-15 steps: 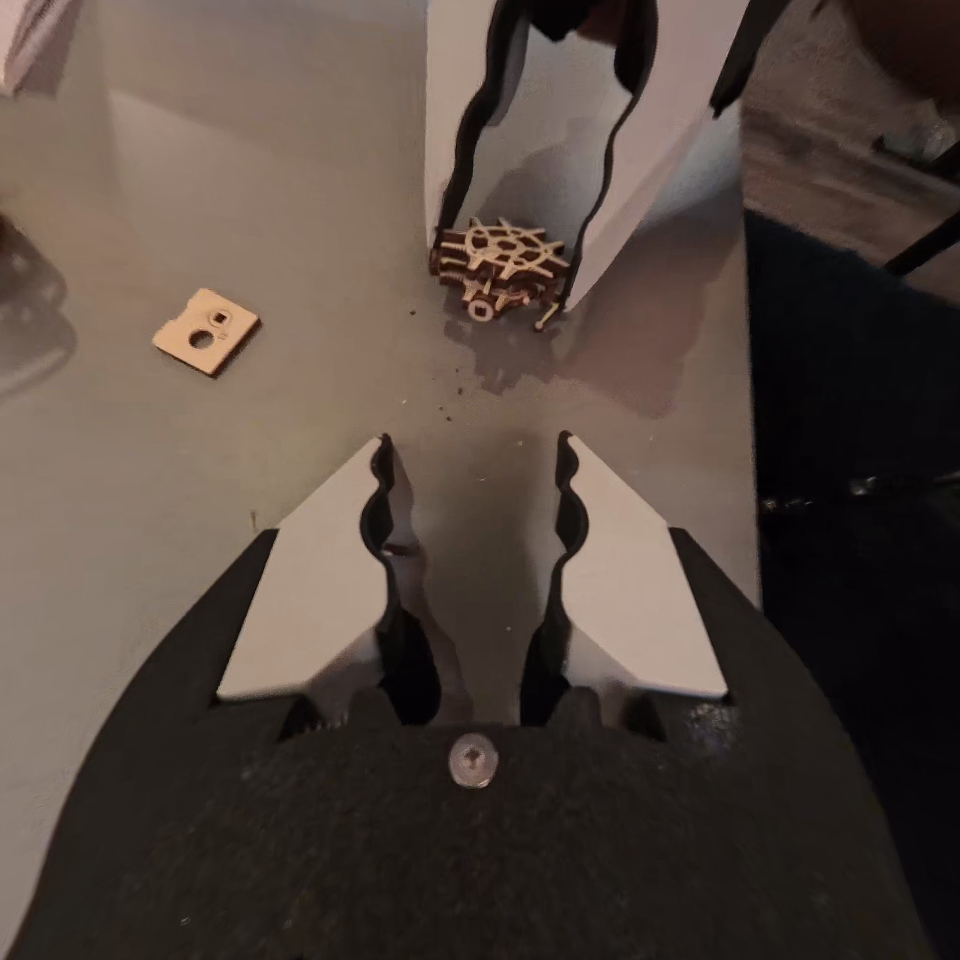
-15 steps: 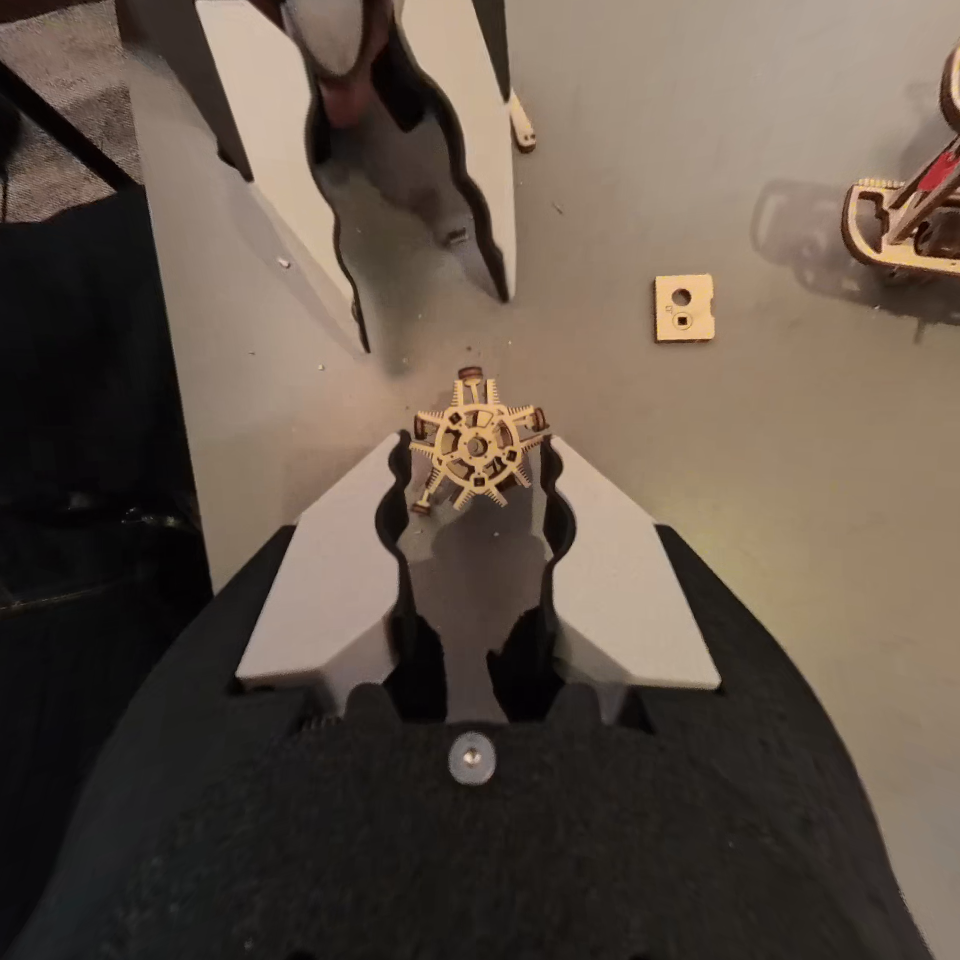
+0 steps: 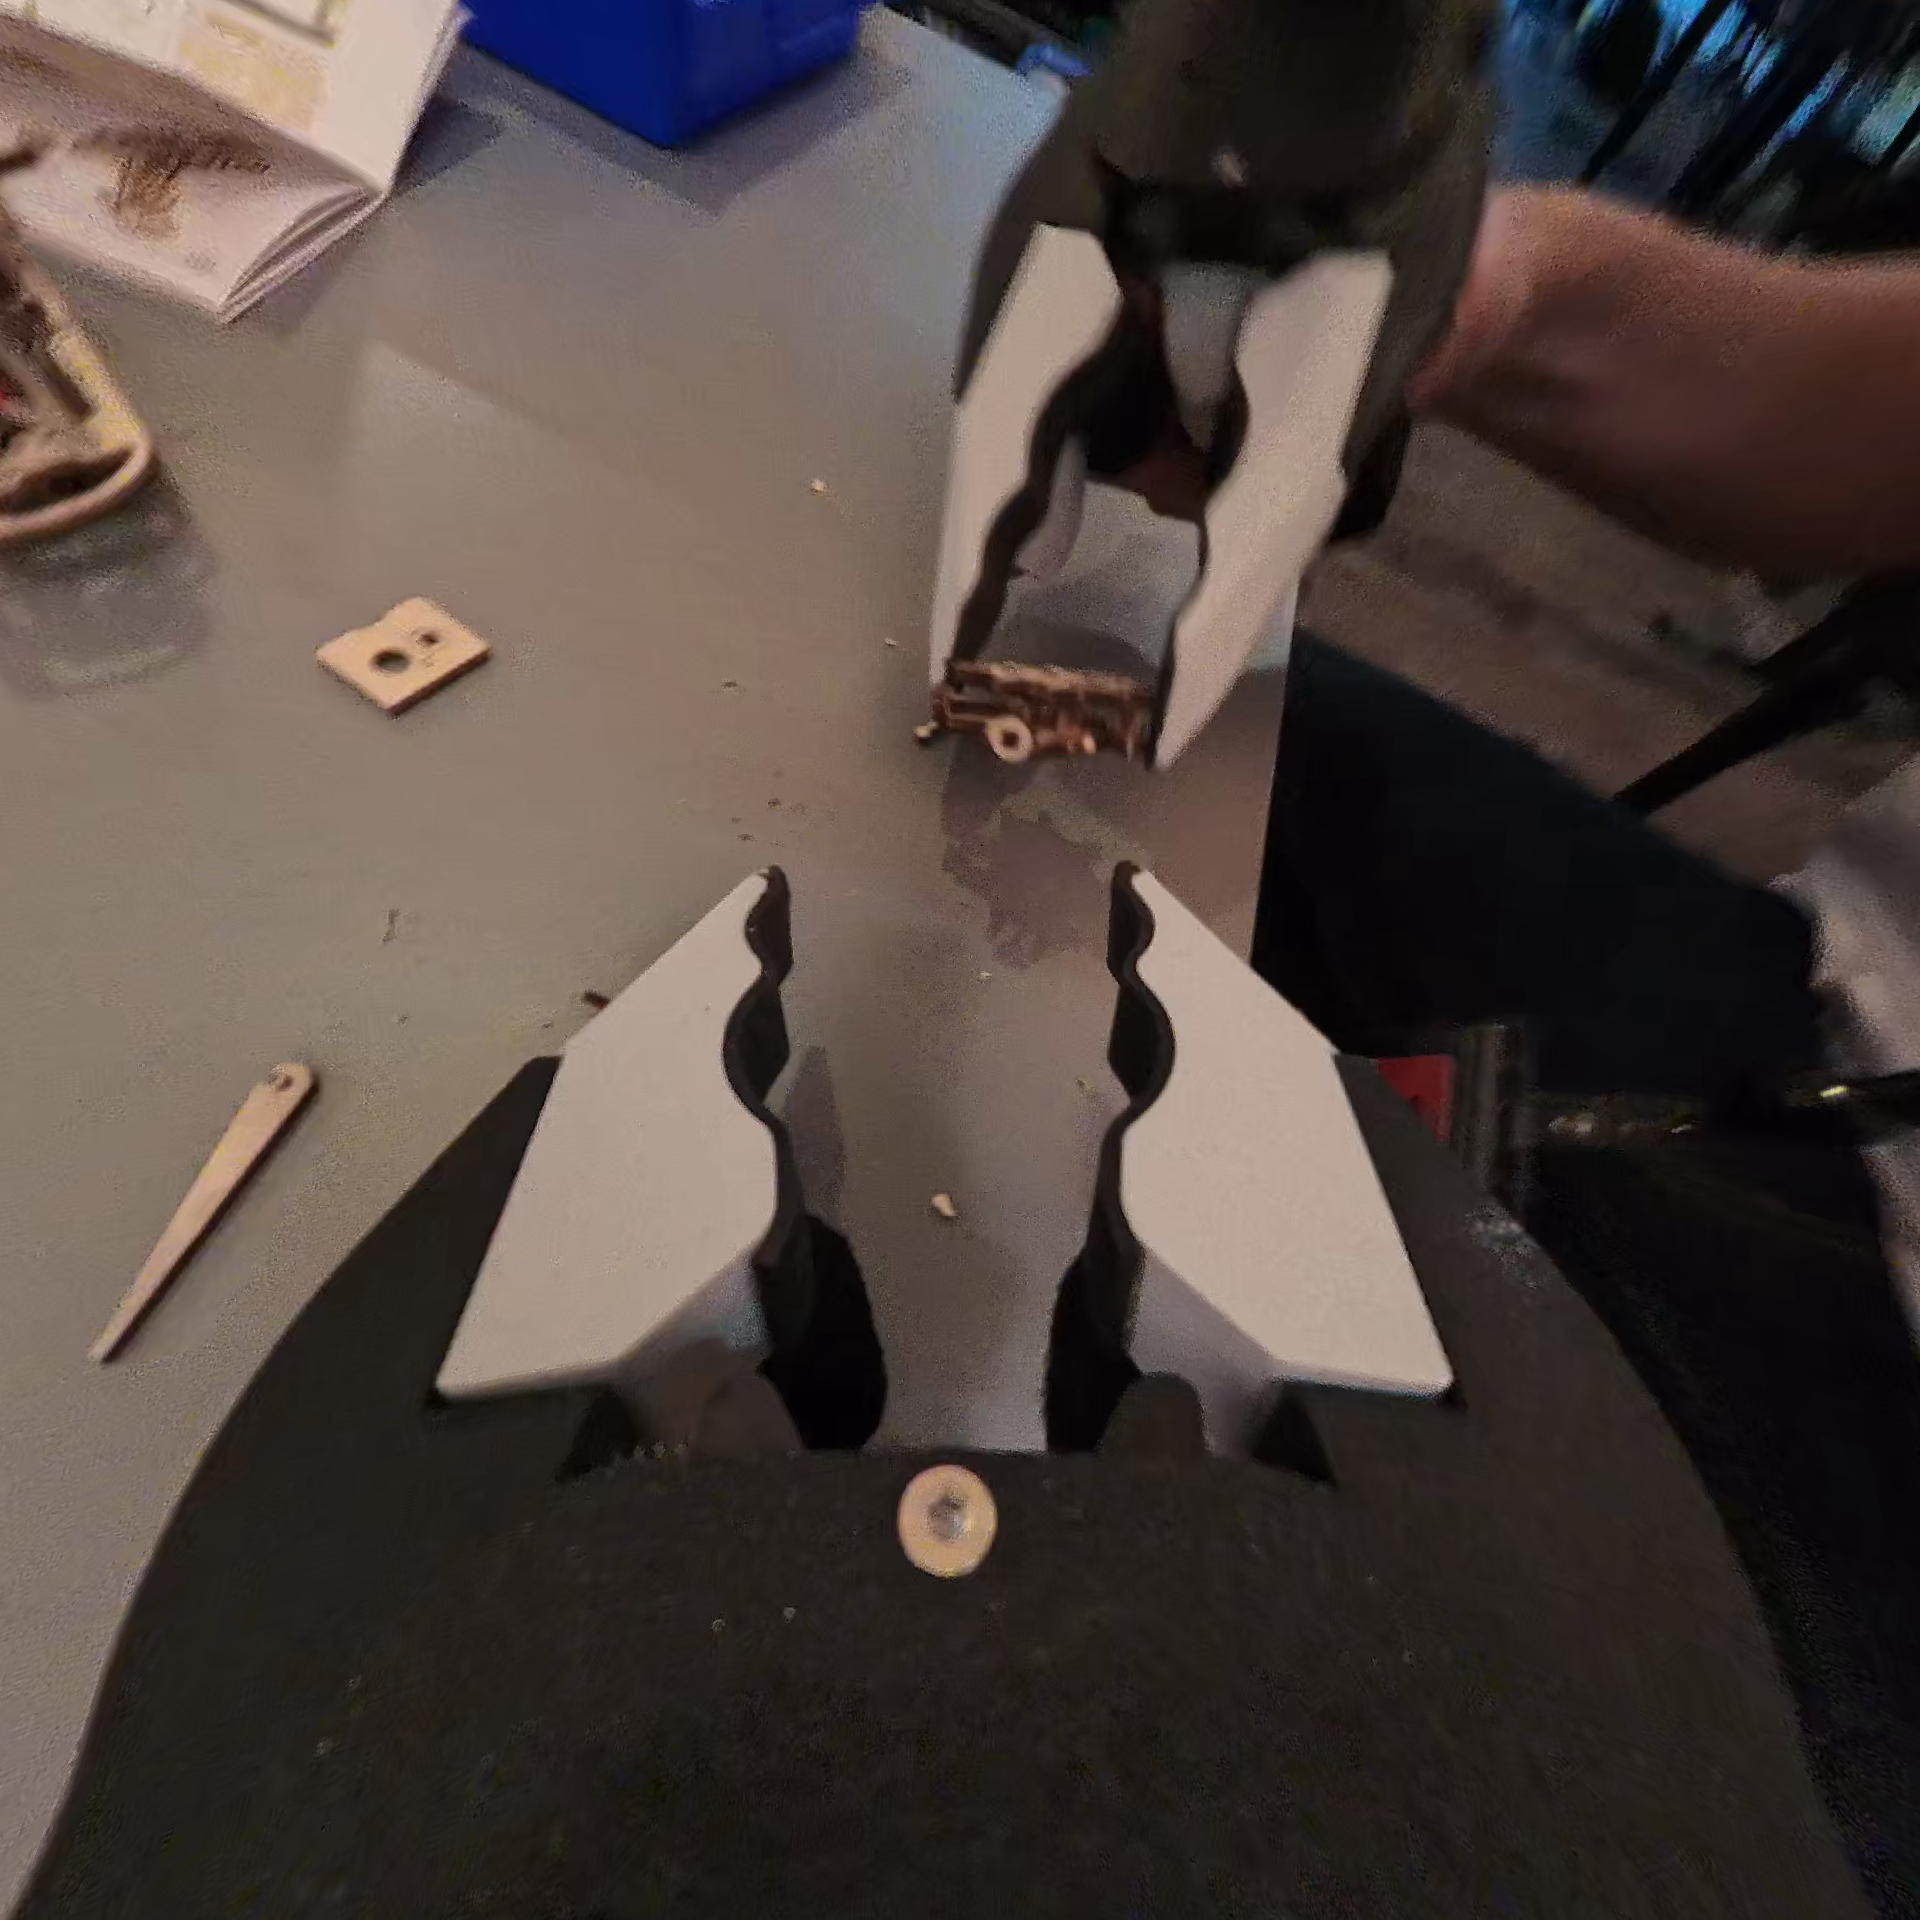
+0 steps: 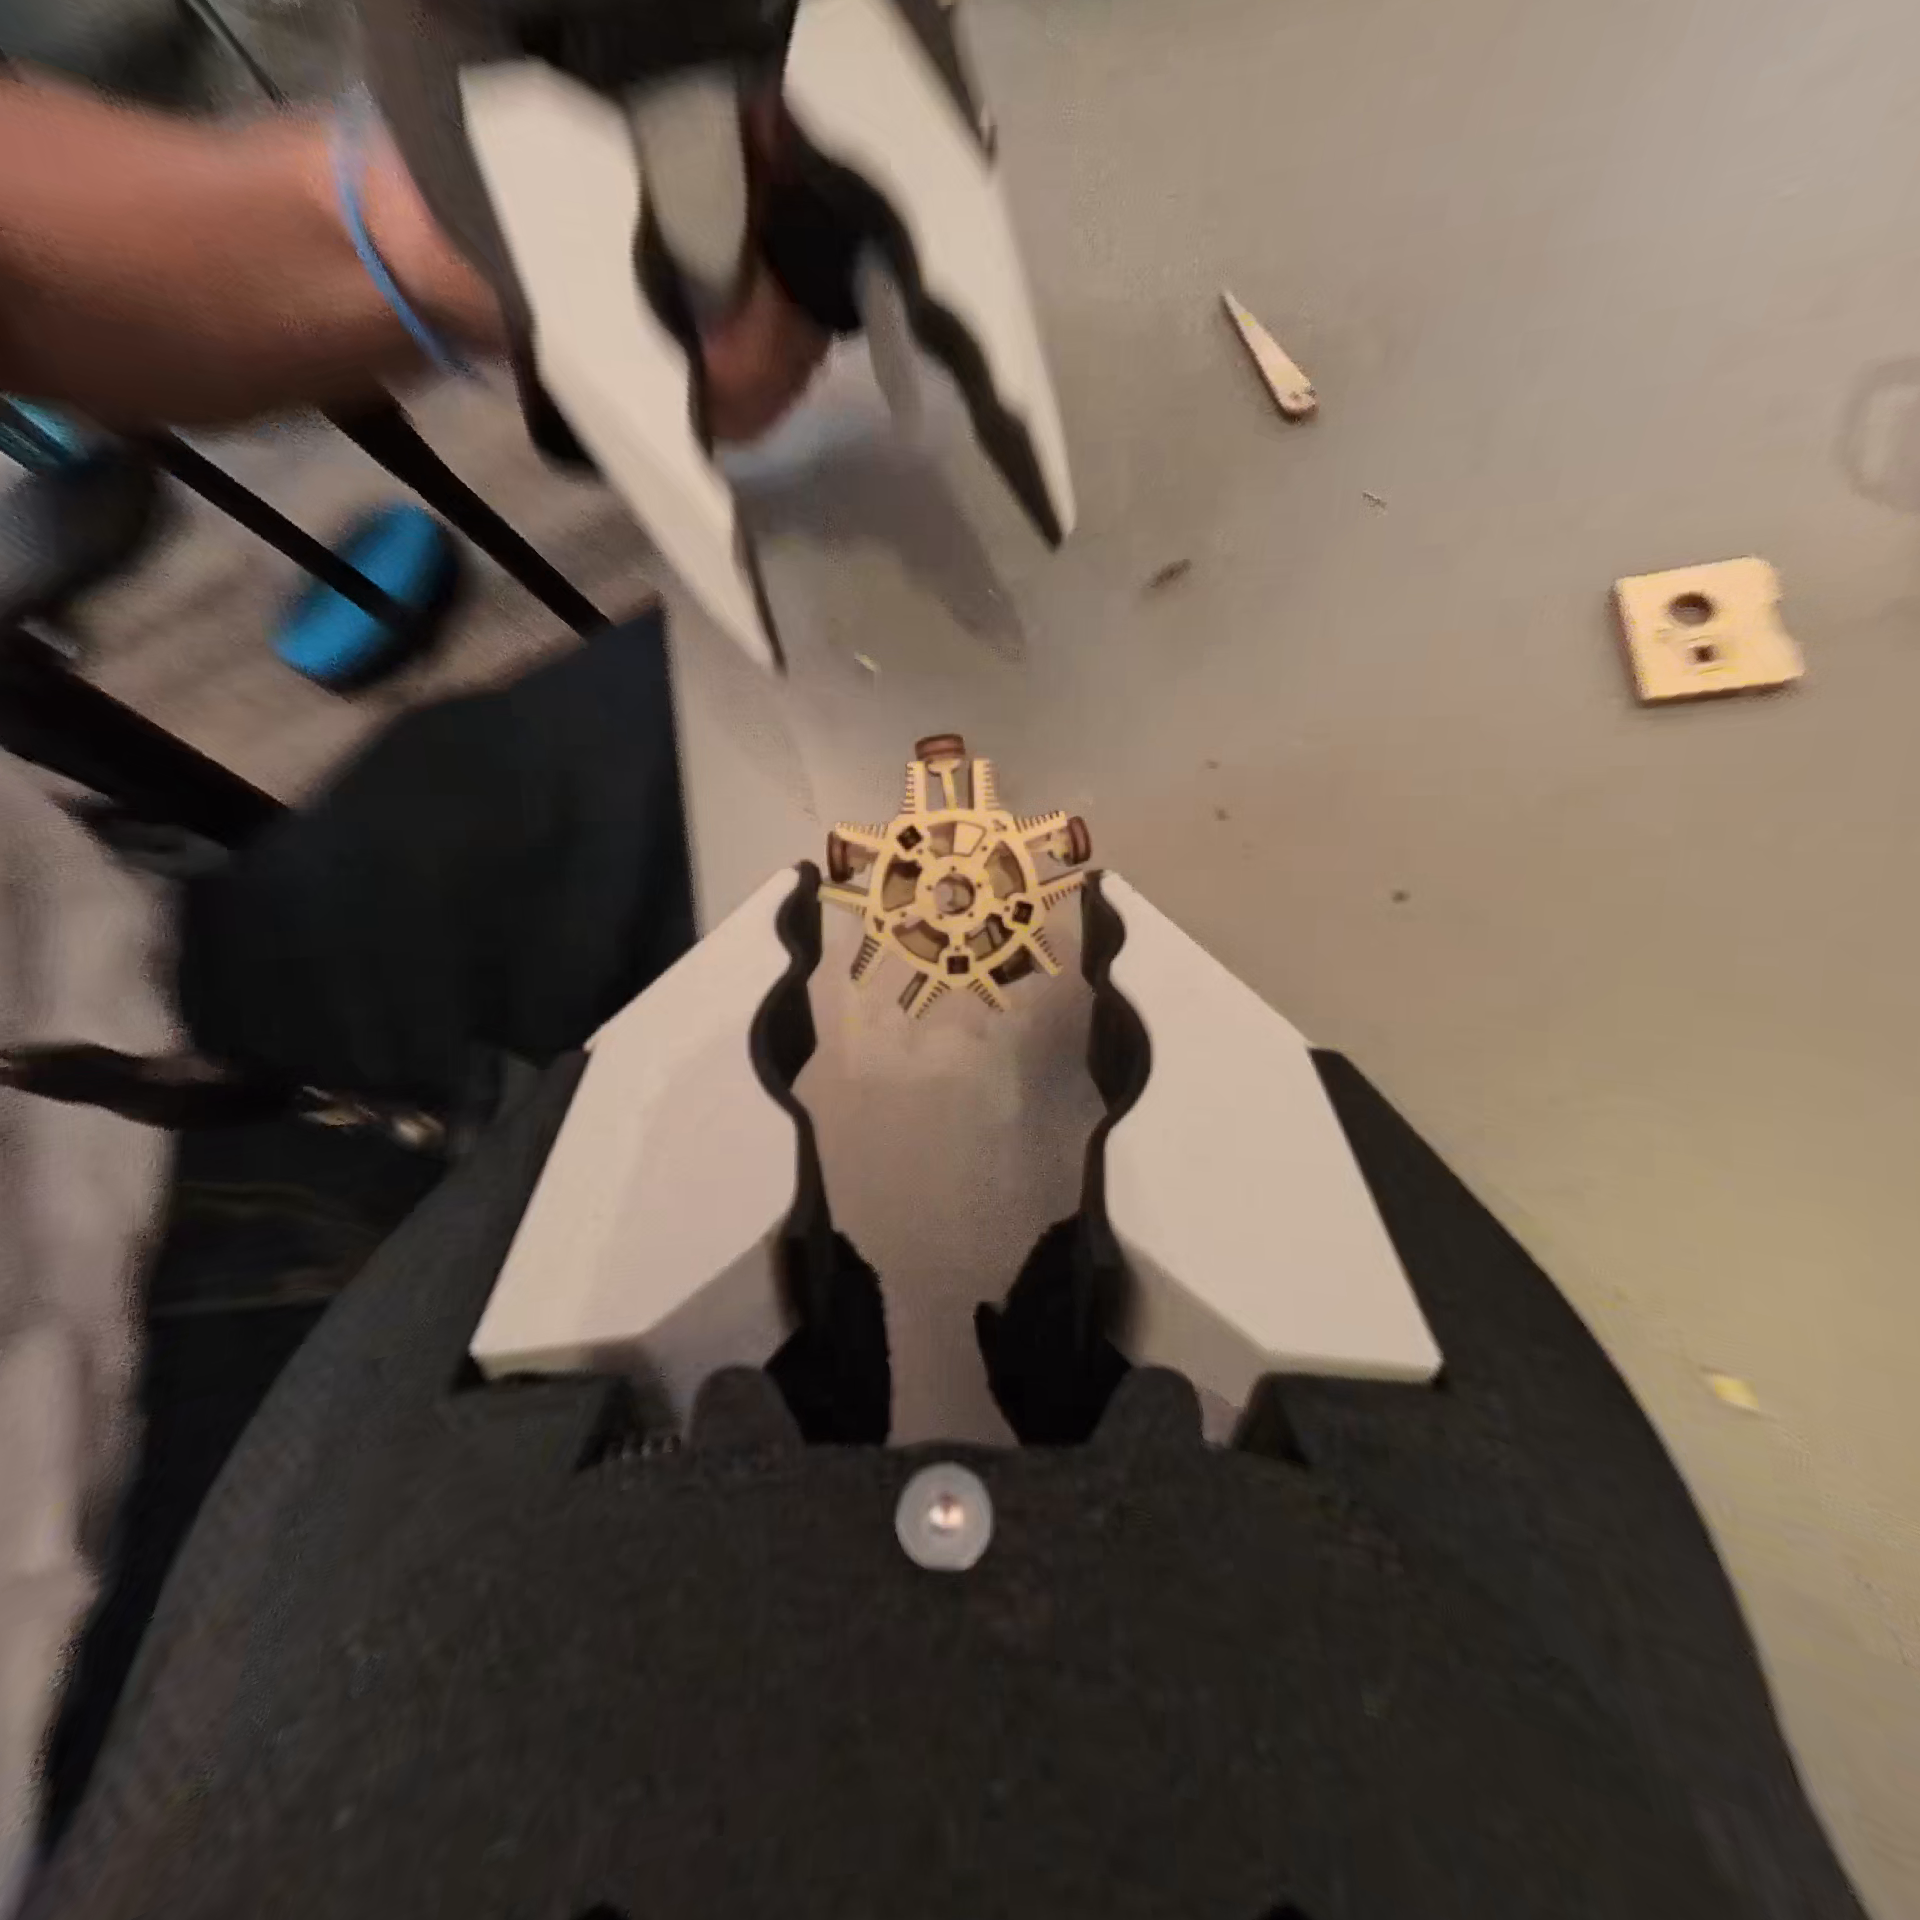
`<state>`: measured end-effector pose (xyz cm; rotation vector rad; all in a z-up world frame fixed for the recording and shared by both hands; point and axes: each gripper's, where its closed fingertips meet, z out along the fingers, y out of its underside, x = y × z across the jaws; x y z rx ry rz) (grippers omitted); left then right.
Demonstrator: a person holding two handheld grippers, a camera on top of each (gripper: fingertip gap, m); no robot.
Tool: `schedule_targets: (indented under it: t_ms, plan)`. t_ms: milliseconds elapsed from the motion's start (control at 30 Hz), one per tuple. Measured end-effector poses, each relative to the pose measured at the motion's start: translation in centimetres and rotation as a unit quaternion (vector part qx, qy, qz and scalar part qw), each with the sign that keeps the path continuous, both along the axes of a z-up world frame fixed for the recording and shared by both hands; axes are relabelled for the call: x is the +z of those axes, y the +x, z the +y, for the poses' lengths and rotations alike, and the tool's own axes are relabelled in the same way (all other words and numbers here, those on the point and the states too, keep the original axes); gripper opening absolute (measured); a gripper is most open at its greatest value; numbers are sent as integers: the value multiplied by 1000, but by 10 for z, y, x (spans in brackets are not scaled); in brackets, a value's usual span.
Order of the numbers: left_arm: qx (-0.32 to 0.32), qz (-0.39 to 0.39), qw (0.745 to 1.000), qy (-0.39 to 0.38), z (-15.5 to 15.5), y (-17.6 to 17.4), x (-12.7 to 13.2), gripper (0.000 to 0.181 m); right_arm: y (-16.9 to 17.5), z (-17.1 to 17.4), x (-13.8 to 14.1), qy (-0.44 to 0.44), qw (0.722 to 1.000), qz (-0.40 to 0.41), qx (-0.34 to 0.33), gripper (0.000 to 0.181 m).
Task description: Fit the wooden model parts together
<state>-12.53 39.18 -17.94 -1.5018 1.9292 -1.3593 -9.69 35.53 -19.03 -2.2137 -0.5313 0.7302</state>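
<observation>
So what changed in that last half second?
The left gripper drew back and up from the table, open and empty. The right gripper stays clamped on the wooden gear wheel, and the square wooden plate lies where it was.

- The table (image 3: pixel 540 436) is seen as plain flat grey, speckled with tiny dark and pale crumbs.
- The wooden gear assembly (image 4: pixel 956 899) is done in pale yellowish wood, with darker brown burnt edges and a spoked, toothed cut-out pattern.
- The left gripper (image 3: pixel 951 894) and the right gripper (image 4: pixel 948 904) are both made up of white fingers, black wavy inner pads and a rough black body.
- The square wooden plate (image 3: pixel 403 655) is light tan, as is the thin pointed wooden stick (image 3: pixel 203 1210).
- A bright blue box (image 3: pixel 665 52) is spotted at the far table edge.
- A blue wristband (image 4: pixel 390 265) is worn on the blurred arm.
</observation>
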Motion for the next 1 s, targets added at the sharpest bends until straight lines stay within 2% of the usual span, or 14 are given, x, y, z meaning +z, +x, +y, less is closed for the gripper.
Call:
schedule_targets:
  t_ms: [67,167,333,433,567,633,767,867,1000]
  plan:
    - [-6,-20,998,60,-20,-4,2,69,-6,-2,24,1,993,114,-24,49]
    - [18,-64,991,116,-42,2,16,87,-6,-2,42,-1,976,211,-60,49]
    - [51,-122,976,175,-54,15,31,78,-18,-4,57,-13,943,322,-82,48]
    - [62,-141,972,179,-53,20,37,69,-22,-2,57,-30,926,366,-91,49]
    - [77,-137,968,194,-46,25,28,63,-27,3,53,-47,914,392,-95,49]
    - [87,-144,966,197,-41,27,26,53,-29,6,47,-52,915,385,-105,49]
    - [94,-146,967,187,-34,30,20,53,-25,12,41,-50,919,372,-119,49]
    - [102,-157,964,187,-29,30,20,53,-19,13,47,-42,910,397,-112,52]
    - [108,-146,955,235,-20,30,12,53,-7,16,50,-38,913,383,-132,44]
